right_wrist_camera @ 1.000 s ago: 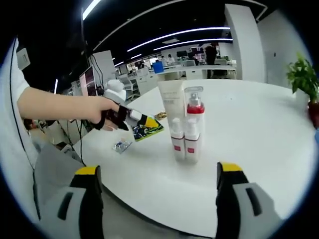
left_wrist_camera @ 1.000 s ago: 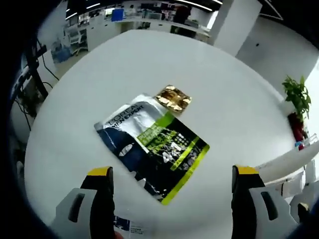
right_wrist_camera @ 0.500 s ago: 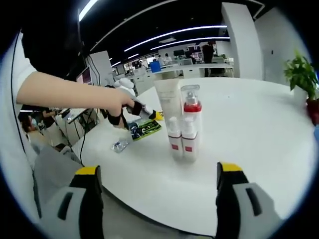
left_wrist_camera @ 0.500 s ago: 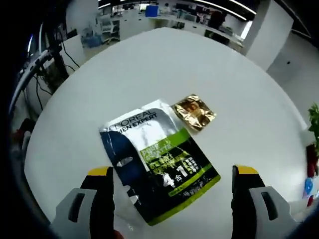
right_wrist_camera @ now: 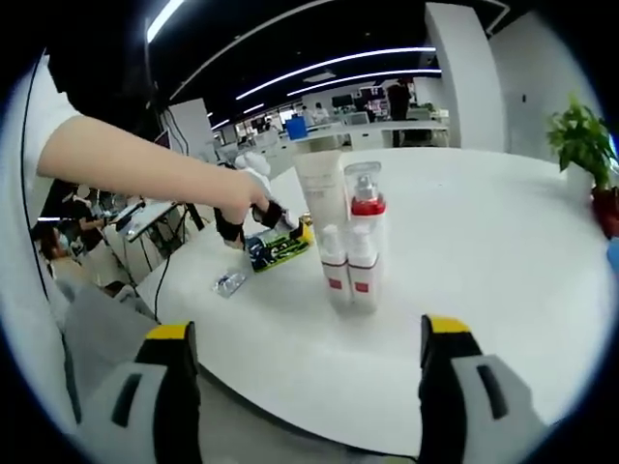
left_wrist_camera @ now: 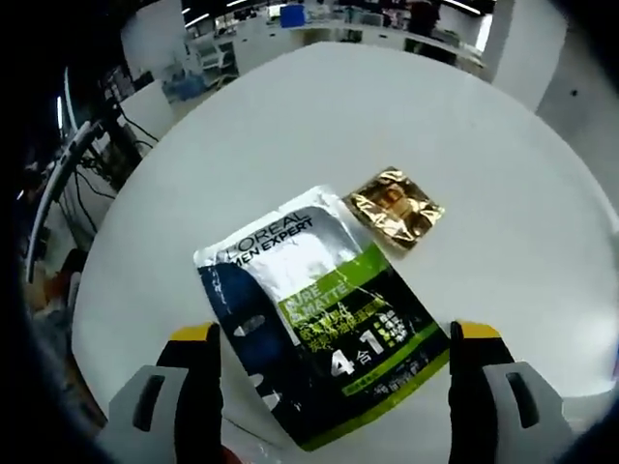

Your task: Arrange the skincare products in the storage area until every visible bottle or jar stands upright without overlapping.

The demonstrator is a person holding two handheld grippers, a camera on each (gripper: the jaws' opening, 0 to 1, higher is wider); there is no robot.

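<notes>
- The left gripper (left_wrist_camera: 332, 353) has its two yellow-tipped jaws wide apart with nothing clamped; it hangs above the white round table (left_wrist_camera: 290, 135), looking down on it.
- Between and just ahead of those jaws lies a flat face-mask sachet (left_wrist_camera: 319, 311), silver, dark blue and green, its near corner reaching the gap between the jaws.
- Just beyond the sachet's far corner, towards the right jaw's side, lies a small crinkled gold packet (left_wrist_camera: 395, 207), close to the sachet; whether they touch is unclear.
- The right gripper (right_wrist_camera: 302, 353) also has its jaws spread, holding nothing, and is held low at the table's near edge.
- Straight ahead of it, between the jaws' lines, stands an upright cluster: a tall white tube (right_wrist_camera: 322, 195), a clear pump bottle with a red collar (right_wrist_camera: 365, 207), and two small white bottles with red labels (right_wrist_camera: 348, 267) in front, all pressed close together.
- Left of the cluster, a person's hand (right_wrist_camera: 239, 198) holds the left gripper over the sachet.
- Nearer the right gripper's left jaw, a small silvery packet (right_wrist_camera: 229, 283) lies flat on the table.
- Far off to the right stands a potted plant (right_wrist_camera: 583, 145).
</notes>
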